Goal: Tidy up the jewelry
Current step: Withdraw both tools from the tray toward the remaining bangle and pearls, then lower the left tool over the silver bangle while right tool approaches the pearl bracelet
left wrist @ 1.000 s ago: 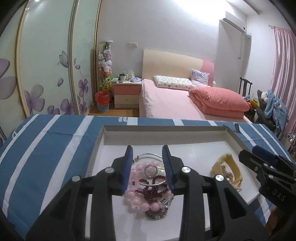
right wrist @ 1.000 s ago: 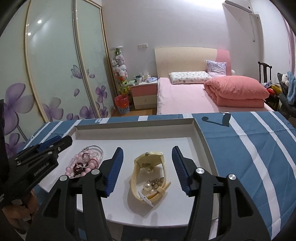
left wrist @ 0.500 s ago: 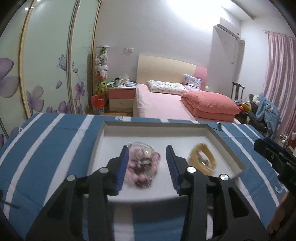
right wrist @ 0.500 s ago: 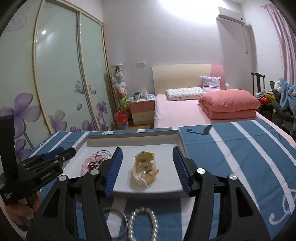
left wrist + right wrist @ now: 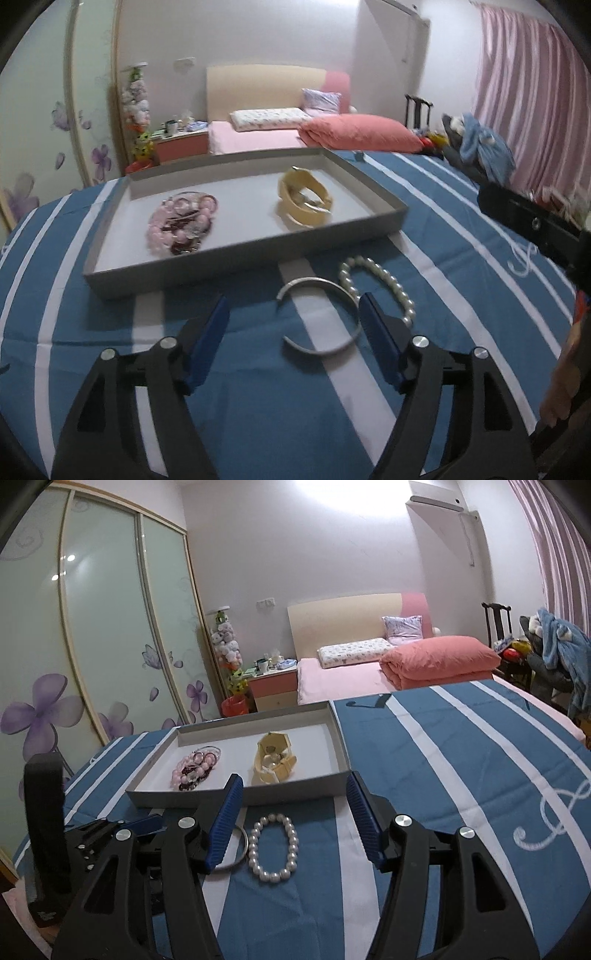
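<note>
Both grippers' fingers (image 5: 207, 339) (image 5: 360, 812) spread wide, empty.

We see our left hand-held gripper (image 5: 291, 332) as matte black plastic arms with triangular cut-outs, round silver screws at the joints and ribbed blue pads (image 5: 380, 343) lining the fingers. Our right hand-held gripper (image 5: 293, 812) has the same black frame, silver screws and blue pads (image 5: 225, 819). A strip of bare skin (image 5: 561, 387) shows at the right edge.
</note>
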Demonstrator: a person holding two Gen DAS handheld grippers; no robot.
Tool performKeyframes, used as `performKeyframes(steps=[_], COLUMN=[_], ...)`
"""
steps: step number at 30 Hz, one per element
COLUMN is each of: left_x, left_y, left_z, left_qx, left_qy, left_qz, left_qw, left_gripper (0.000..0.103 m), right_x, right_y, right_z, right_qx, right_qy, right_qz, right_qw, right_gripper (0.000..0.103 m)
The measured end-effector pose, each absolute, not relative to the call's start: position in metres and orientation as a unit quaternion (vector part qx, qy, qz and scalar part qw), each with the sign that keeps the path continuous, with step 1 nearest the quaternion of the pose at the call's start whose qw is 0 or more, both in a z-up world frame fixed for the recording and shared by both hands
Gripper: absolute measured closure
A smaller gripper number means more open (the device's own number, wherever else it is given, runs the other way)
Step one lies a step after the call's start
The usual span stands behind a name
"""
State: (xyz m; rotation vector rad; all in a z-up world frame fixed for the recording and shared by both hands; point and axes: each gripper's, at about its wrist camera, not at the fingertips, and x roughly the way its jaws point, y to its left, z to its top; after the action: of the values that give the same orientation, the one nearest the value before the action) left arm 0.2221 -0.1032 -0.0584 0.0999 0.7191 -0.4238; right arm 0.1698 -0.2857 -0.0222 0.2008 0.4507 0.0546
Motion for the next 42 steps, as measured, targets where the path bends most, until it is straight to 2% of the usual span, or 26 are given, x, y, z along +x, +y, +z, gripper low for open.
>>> performKeyframes(steps=[4,16,18,20,25,42], left_x=[0.224,0.26,0.263,0.263,0.265,0.256], left_y=[-0.119,-0.133,-0.133,-0.134,-0.132,-0.004], left_z=[-0.068,-0.088,-0.088,-0.086,-0.086,-0.08], left_qx=[0.083,0.114,0.111,0.112,0.105,0.022], left_qy=[0.37,0.432,0.433,0.428,0.428,0.437], left_qz=[-0.218,-0.209,-0.211,-0.218,-0.21,-0.065], left_qw=[0.899,0.87,0.869,0.87,0.873,0.897], left_gripper=[0.024,0.023,0.026,0.039,0.039,0.039], right_x=[0.166,0.164,0.164,0.164,0.164,0.166], right_y=[-0.288,-0.294,-0.294,-0.293,-0.291,-0.277], right_z=[-0.022,-0.025,-0.026,-0.026,-0.026,-0.022], right_qx=[0.106,0.114,0.115,0.115,0.116,0.109], right_qy=[0.222,0.225,0.226,0.227,0.228,0.227], right_qz=[0.024,0.026,0.026,0.027,0.029,0.049], right_qw=[0.969,0.967,0.967,0.967,0.966,0.967], right_gripper=[0.044,0.044,0.044,0.044,0.044,0.044])
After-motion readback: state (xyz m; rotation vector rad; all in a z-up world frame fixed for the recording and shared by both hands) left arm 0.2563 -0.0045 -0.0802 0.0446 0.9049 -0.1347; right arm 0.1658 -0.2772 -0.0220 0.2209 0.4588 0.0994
